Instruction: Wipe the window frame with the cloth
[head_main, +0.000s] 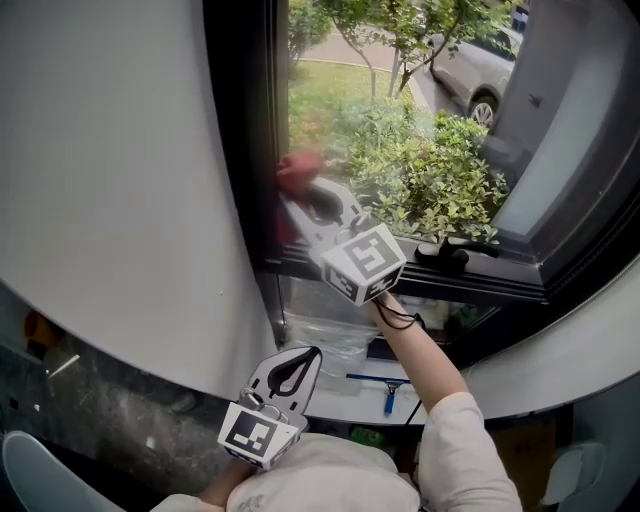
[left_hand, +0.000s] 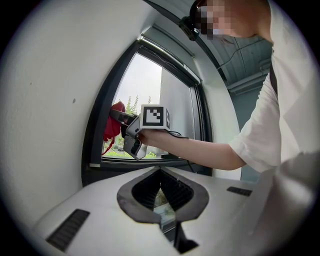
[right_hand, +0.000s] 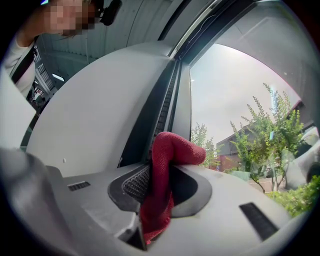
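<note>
Red woven cloth (head_main: 298, 170): clamped in the right gripper (head_main: 306, 200), whose jaws are closed on its middle. In the right gripper view a rounded fold stands up above the jaw tips and bends to one side, while the rest hangs down through the hollow between the pads. The fabric looks dry and bunched, not spread flat.

Location: the cloth sits at the left upright of the dark metal window frame (head_main: 262, 150), above the lower rail. It is touching or just beside the upright; contact cannot be confirmed.

Right arm: the bare forearm (head_main: 425, 350) is stretched forward and up from a white short sleeve (head_main: 462, 440). The hand grips behind the marker cube (head_main: 366, 262), with the jaws aimed at the upright.

Left gripper (head_main: 292, 373): held low and close to the person's body, tilted up towards the window. Its jaw tips meet, and nothing is between them.

Surroundings: a pale grey wall (head_main: 120, 150) lies left of the frame. Green shrubs (head_main: 430, 175) show through the glass.
</note>
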